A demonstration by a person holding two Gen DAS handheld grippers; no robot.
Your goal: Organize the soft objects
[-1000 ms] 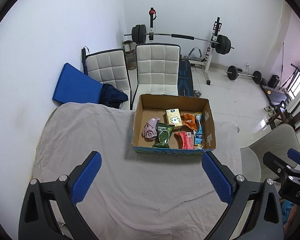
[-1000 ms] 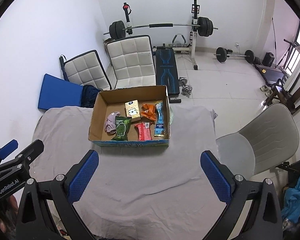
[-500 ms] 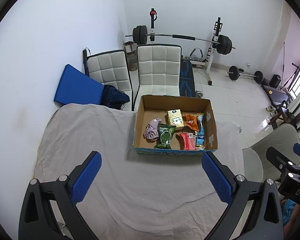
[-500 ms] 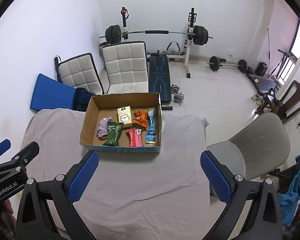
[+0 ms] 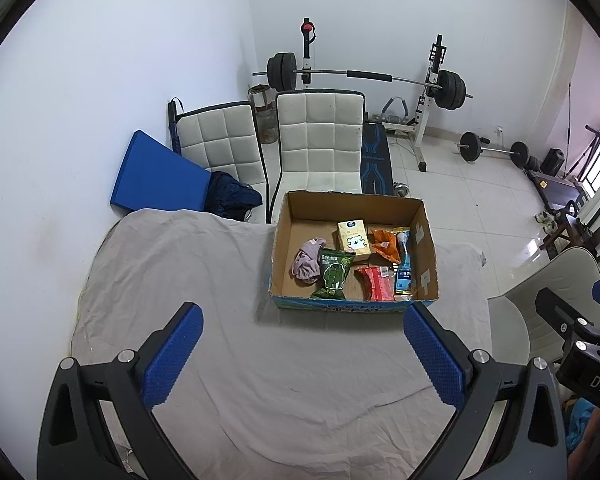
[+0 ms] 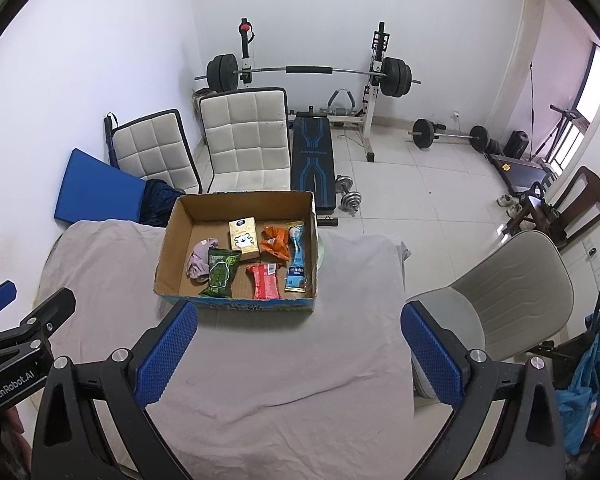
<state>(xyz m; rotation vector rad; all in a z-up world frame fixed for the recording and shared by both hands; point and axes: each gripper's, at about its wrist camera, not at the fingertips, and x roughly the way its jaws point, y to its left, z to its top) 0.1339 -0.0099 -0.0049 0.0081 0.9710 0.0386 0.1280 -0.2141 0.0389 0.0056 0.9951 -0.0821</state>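
Six soft items lie in the cardboard box on the cloth-covered table: a pink cloth, green snack bag, yellow carton, orange packet, red packet and blue pouch. The left gripper and right gripper both hover wide apart, gripping nothing. Only the right wrist view shows a pale green object just outside the box's right wall, mostly hidden, and dumbbells on the floor. The packets' small print is unreadable.
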